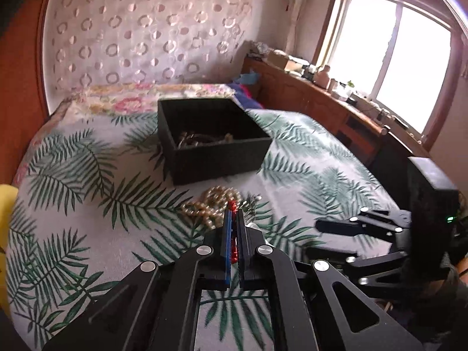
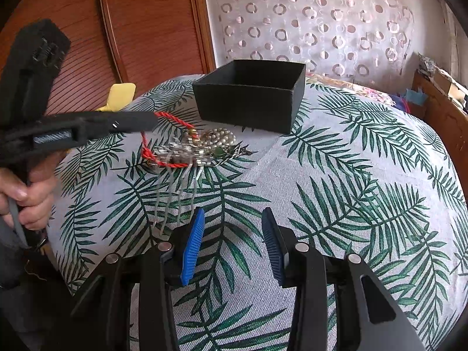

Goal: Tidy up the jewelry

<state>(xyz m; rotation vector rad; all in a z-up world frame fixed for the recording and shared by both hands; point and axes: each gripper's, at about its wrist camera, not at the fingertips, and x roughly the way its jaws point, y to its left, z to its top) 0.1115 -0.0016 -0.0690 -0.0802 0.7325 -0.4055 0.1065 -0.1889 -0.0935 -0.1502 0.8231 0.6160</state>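
The twisted red cord necklace [image 2: 166,143] is light, limp and a little slick — it will drape and swing rather than keep a shape, and one end of it lies tangled in the small heap of jewelry [image 2: 196,149] on the leaf-print bedspread [image 2: 351,204], just in front of the open black cardboard box [image 2: 251,99]. A pinch anywhere along the cord should hold; taking it near the free loop seems less likely to drag the clear plastic hair comb [image 2: 172,201] or the cream pearl bead strand [image 1: 210,204] along.

The left tongs [image 1: 234,222] are closed tight, their blue pads nipping the red cord between them — a loop runs from the tips down to the heap. The right tongs [image 2: 232,248] stand about half open over bare bedspread, holding and touching nothing.
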